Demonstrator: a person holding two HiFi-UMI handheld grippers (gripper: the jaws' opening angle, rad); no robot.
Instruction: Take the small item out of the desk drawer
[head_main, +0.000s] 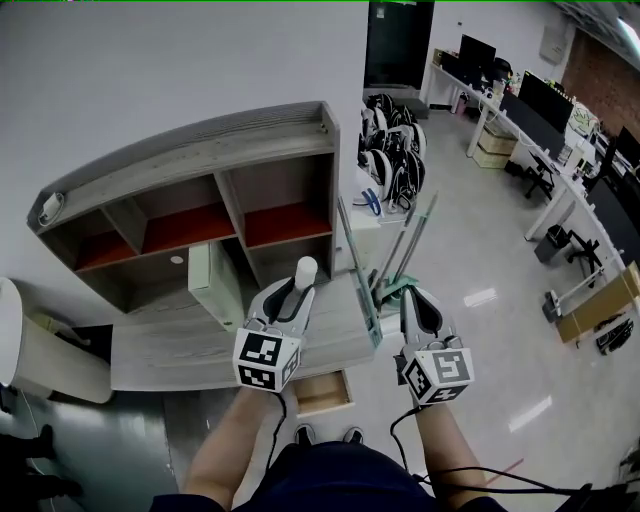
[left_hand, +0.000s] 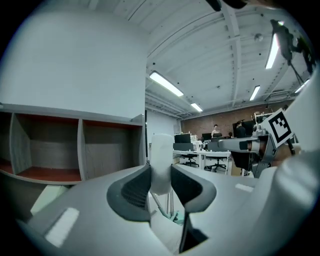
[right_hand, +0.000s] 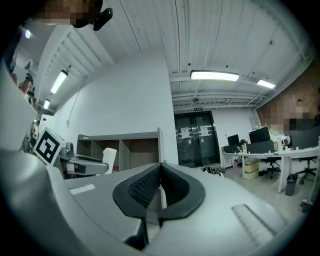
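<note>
Up over the desk (head_main: 180, 345), our left gripper (left_hand: 160, 172) was clamped on the small white item (left_hand: 161, 150), a rounded, upright piece that stuck out past the jaw tips. In the head view the item showed against the desk's top near its front edge, lifted off the surface and outside the drawer (head_main: 325, 392). That drawer stood open below the desk's front edge, and we could make out nothing inside its pale wooden bottom. Our right gripper (right_hand: 160, 181) was raised just off the desk's right end, its jaws pressed together with nothing between them. The two grippers were level with each other over the desk's front, side by side but apart. Along the back of the desk rose a shelf unit (head_main: 215, 170) with open compartments, some floored in red. Well off to the desk's right ran a row of office tables (head_main: 520, 125) with monitors.
</note>
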